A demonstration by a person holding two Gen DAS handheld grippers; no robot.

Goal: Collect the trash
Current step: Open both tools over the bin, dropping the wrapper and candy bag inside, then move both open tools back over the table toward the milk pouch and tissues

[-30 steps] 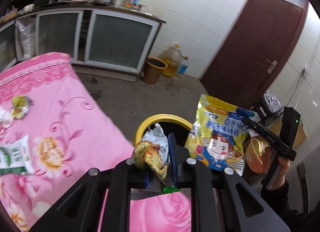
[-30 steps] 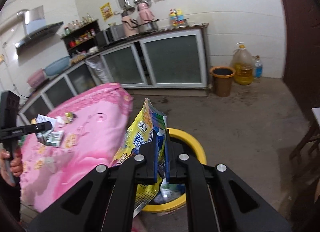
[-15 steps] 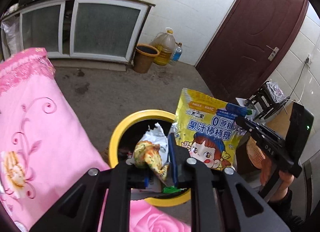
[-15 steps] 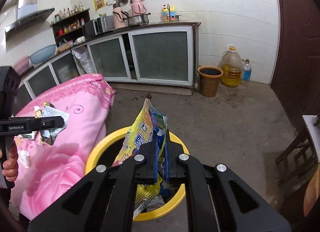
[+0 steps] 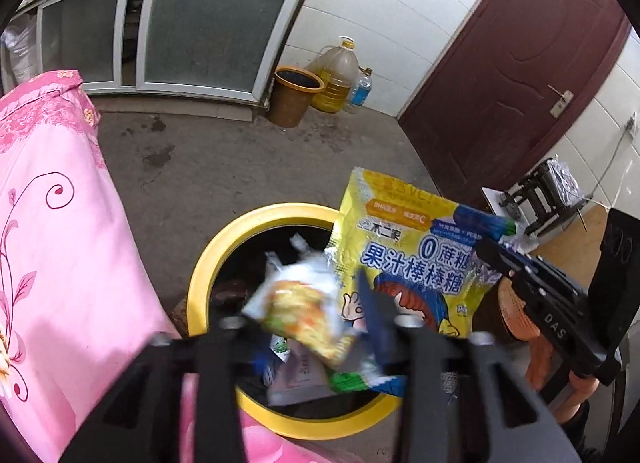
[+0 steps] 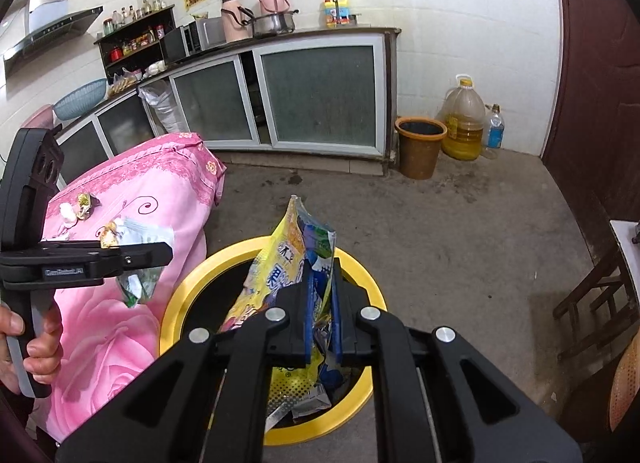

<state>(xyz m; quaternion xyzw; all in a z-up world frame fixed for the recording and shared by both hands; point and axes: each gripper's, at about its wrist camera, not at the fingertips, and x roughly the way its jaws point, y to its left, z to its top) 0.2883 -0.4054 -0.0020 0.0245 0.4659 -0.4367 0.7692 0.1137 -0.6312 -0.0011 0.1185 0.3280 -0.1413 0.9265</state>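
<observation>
Yellow candy bag (image 5: 408,255) upright over yellow-rimmed bin (image 5: 208,263) — crumpled wrapper (image 5: 300,307) beside.

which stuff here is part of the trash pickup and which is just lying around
Part of the job:
- round yellow-rimmed bin
- big yellow candy bag between the right tool's opening jaws
- crumpled snack wrappers dropping from the opening left tool
- small wrappers on the pink floral cloth

Lying about:
- brown bucket
- oil jug
- blue-labelled bottle

Yellow-rimmed bin (image 6: 362,263), yellow-blue candy bag (image 5: 404,247), pink floral cloth (image 5: 60,243).

Pink floral cloth (image 6: 132,199) (creased) bears small wrappers (image 6: 82,203); yellow-rimmed bin (image 6: 176,299) on floor (image 6: 460,231).
</observation>
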